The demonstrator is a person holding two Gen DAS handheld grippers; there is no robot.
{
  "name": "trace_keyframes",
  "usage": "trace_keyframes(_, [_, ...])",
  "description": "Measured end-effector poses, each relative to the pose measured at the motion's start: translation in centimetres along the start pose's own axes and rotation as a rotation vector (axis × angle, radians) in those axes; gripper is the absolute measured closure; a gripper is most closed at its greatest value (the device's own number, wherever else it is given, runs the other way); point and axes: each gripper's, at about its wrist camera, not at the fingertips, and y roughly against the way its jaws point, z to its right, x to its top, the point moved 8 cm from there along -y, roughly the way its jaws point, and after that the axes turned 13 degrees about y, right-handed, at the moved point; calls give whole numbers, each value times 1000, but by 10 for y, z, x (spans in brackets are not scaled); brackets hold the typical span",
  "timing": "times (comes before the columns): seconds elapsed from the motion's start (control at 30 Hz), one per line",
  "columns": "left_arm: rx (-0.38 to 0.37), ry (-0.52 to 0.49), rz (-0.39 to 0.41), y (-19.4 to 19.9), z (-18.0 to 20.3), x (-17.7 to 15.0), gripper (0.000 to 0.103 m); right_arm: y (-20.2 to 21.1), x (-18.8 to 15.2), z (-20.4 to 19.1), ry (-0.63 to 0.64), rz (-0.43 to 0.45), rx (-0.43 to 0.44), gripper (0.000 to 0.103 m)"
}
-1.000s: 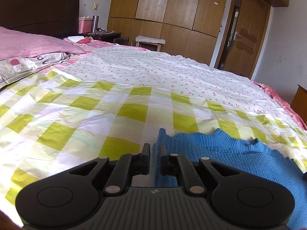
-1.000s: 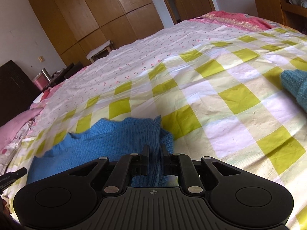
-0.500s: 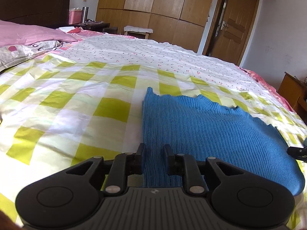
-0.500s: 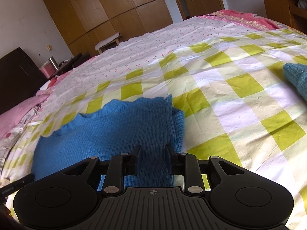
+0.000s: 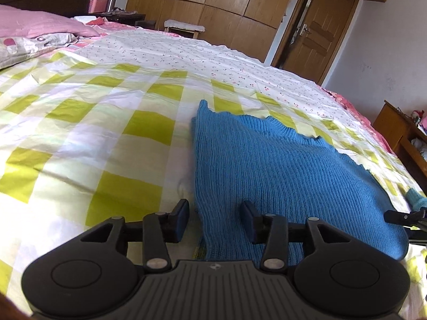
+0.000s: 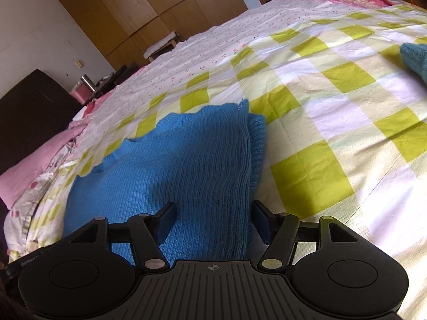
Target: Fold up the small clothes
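My left claw point(image 5: 214, 220) and right claw point(image 6: 213, 220) have just been opening, both apart over the blue sweater's point(image 5: 267, 165) edges on the bed point(image 5: 106, 122)

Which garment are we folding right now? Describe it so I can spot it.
On the bed's green-and-white checked sheet, just ahead of both open grippers, lies the bright blue ribbed knit sweater. The other knit piece, off to its right, is darker teal.

Left of the blue sweater point(image 5: 280, 176), the checked bedspread point(image 5: 80, 122) lies flat and bare up to the pillows point(image 5: 32, 32) by the headboard. To its right, bare bedspread point(image 6: 333, 122) runs to a teal knit point(image 6: 416, 56) at the edge. Beyond, the floral sheet point(image 5: 186, 56) is unobstructed up to the wardrobe point(image 5: 202, 2).
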Motion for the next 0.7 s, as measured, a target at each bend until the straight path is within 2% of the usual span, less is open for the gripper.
trace_keyframes(0.07, [-13, 17, -3, -1, 1, 0, 55, -1, 0, -2, 5, 2, 3, 40])
trace_keyframes(0.1, [-33, 22, -15, -1, 4, 0, 55, -1, -1, -4, 2, 2, 10, 44])
trace_keyframes(0.13, [-47, 32, -22, -1, 6, -1, 57, -2, -1, -5, -1, -2, 19, 52])
trace_keyframes(0.17, [-56, 38, -27, -2, 7, -2, 61, -4, -2, -6, -8, -8, 26, 56])
trace_keyframes(0.23, [-59, 35, -40, -3, 9, -5, 77, -5, -3, -7, -13, -18, 34, 71])
trace_keyframes(0.33, [-68, 35, -44, 0, 10, -7, 83, -1, -3, -7, -24, -27, 59, 79])
trace_keyframes(0.7, [-119, 17, -112, 29, 17, -32, 85, 29, -19, -3, 2, -79, 94, 82])
